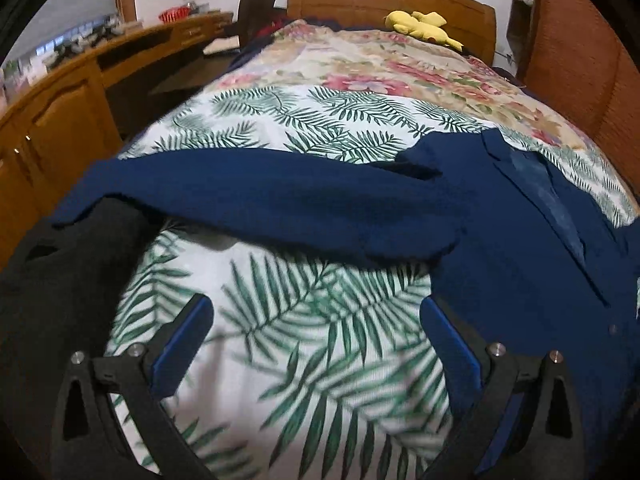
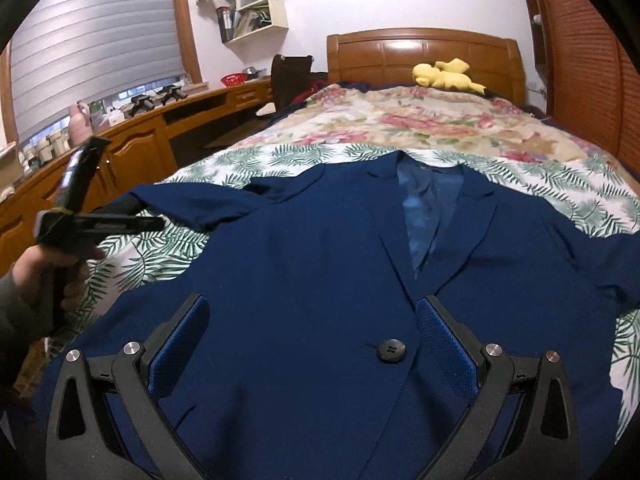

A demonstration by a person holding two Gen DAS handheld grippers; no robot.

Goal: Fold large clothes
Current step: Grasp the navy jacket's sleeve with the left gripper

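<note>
navy jacket point(image 2: 320, 248) lies flat on leaf-print bedspread point(image 1: 304, 344); left tongs point(image 1: 316, 344) and right tongs point(image 2: 312, 340) gape, empty.

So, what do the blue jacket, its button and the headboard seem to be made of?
Jacket: matte woven suit cloth, probably wool or a blend, with a shinier lining at the collar opening.
Button: dark and smooth with four holes, likely plastic.
Headboard: varnished wood; it is warm brown, panelled, and reflects the light.

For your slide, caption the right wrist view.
Open right gripper hovers over a navy blazer laid flat on the bed.
</note>
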